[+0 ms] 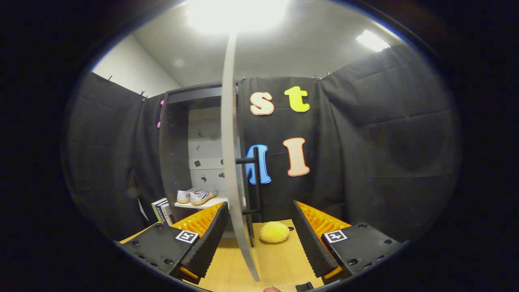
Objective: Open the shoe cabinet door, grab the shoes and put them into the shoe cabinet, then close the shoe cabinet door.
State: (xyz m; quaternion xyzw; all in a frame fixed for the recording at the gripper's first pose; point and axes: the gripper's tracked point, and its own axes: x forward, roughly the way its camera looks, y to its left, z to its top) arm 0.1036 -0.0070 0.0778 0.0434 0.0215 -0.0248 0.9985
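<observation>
Gripper (259, 237) spread wide, holding nothing; open cabinet door (231, 162) edge-on between the fingers. White sneakers (197, 196) already on cabinet shelf (202, 205). Risk: push glances off the door's thin edge, or snags handle (256, 180); yellow plush (274, 232) near door's foot.

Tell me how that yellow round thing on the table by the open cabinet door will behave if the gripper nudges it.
The yellow ball looks fuzzy and slightly flattened, so it is probably soft and light. Being rounded, it may roll across the wooden table. The door edge stands between the open gripper fingers, so a nudge means moving around it.
</observation>
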